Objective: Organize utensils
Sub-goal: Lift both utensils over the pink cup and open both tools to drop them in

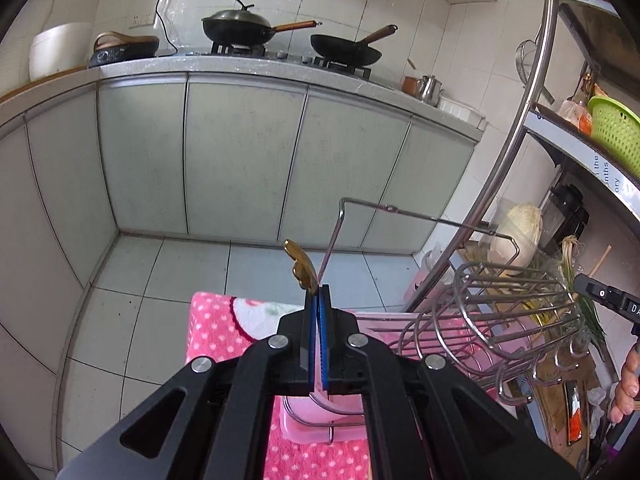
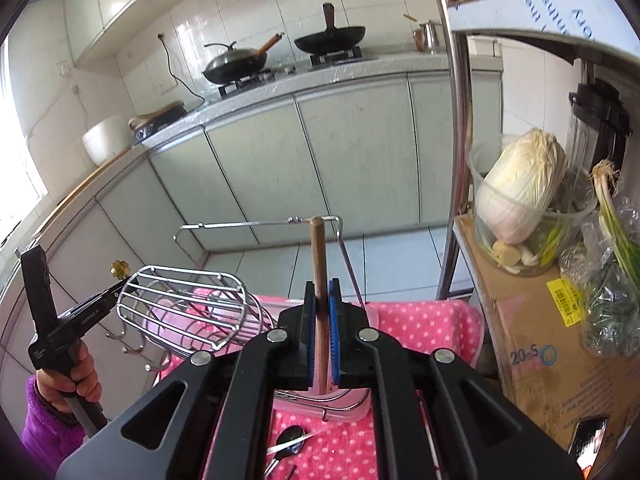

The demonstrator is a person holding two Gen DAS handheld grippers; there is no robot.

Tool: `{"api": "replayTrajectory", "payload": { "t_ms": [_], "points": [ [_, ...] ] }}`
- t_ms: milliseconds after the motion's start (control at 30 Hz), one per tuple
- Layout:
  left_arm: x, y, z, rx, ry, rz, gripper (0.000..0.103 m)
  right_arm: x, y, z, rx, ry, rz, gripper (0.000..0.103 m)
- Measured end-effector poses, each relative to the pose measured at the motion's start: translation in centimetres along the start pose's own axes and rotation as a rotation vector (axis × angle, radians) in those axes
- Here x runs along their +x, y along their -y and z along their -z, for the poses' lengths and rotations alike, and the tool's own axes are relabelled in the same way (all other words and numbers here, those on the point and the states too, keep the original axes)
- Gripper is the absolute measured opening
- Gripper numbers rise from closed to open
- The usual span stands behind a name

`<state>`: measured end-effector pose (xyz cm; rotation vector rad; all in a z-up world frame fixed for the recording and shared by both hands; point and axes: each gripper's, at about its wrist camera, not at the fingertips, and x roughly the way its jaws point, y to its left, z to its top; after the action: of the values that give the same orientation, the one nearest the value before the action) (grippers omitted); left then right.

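My left gripper is shut on a gold utensil with a flower-shaped end, held up above the pink dotted towel. In the right wrist view the same gold end shows at the left gripper's tip. My right gripper is shut on a wooden stick-like handle that points upward. A wire utensil basket hangs on a wire rack right of the left gripper; it also shows in the right wrist view. A black spoon lies on the towel below.
A pink tray with the rack's wire frame sits on the towel. A metal shelf at right holds a green basket, a cabbage and a cardboard box. Kitchen cabinets and woks lie across the floor.
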<state>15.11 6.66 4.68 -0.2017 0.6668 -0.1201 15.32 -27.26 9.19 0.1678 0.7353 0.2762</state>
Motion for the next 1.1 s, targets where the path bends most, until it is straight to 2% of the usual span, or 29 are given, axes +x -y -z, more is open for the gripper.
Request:
{"api": "replayTrajectory", "payload": {
  "t_ms": [267,333,367,433,500,800,1100],
  "points": [
    [1.0,-0.8,0.5,-0.058,-0.055,0.017,0.006,1.0,0.2,0.4,0.017,-0.027,0.005,0.007],
    [0.9,-1.1,0.6,-0.079,-0.061,0.018,0.019,1.2,0.3,0.4,0.026,-0.042,0.008,0.009],
    [0.7,-1.4,0.6,-0.092,-0.056,0.019,0.023,1.3,0.4,0.4,0.028,-0.047,0.011,0.013],
    [0.2,-1.8,0.5,-0.108,-0.046,0.021,0.027,1.3,0.5,0.4,0.035,-0.047,0.013,0.038],
    [-0.4,-2.0,0.3,-0.116,-0.035,0.024,0.028,0.9,0.6,0.5,0.043,-0.032,0.011,0.044],
    [-3.8,-2.0,0.8,-0.111,0.007,0.033,0.028,-2.0,0.8,1.5,0.039,0.015,0.041,0.044],
    [-8.1,-0.5,4.3,-0.068,0.013,0.083,0.028,-6.0,1.2,6.2,0.064,0.043,0.064,0.044]
  ]
}}
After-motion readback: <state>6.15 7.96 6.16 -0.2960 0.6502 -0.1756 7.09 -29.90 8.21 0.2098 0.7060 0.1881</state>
